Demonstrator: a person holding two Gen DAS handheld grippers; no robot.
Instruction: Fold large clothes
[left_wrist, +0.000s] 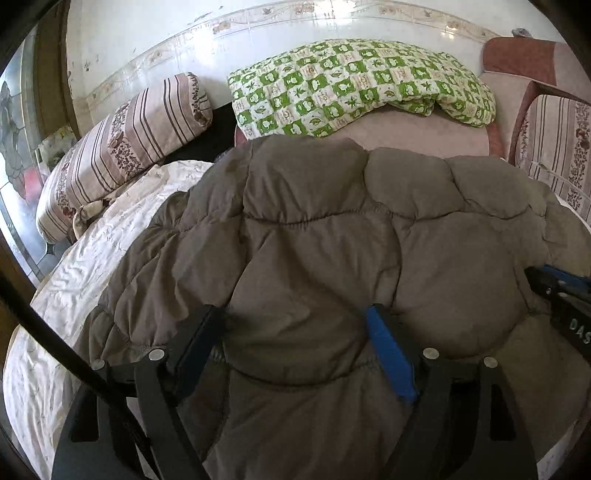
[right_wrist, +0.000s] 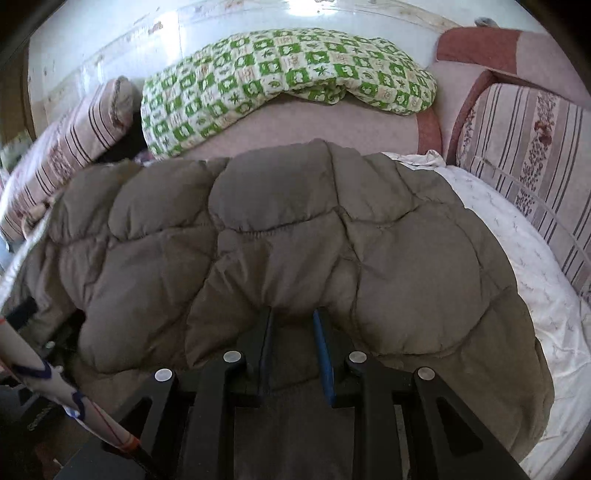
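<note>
A brown quilted jacket (left_wrist: 314, 240) lies spread on a white sheet (left_wrist: 74, 277), and it fills the middle of the right wrist view too (right_wrist: 277, 258). My left gripper (left_wrist: 295, 325) stands wide at the jacket's near edge, with a puffy panel bulging between its fingers; the pads do not visibly clamp it. My right gripper (right_wrist: 293, 321) is narrowed on a fold at the near edge, and the cloth puckers at its tips. The right gripper's dark body (left_wrist: 557, 299) also shows at the right edge of the left wrist view.
A green-and-white checked quilt (left_wrist: 351, 81) lies folded on a pink seat behind the jacket. A striped pillow (left_wrist: 122, 147) sits at the left and a striped cushion (right_wrist: 535, 147) at the right. A white rod (right_wrist: 40, 369) crosses the lower left of the right wrist view.
</note>
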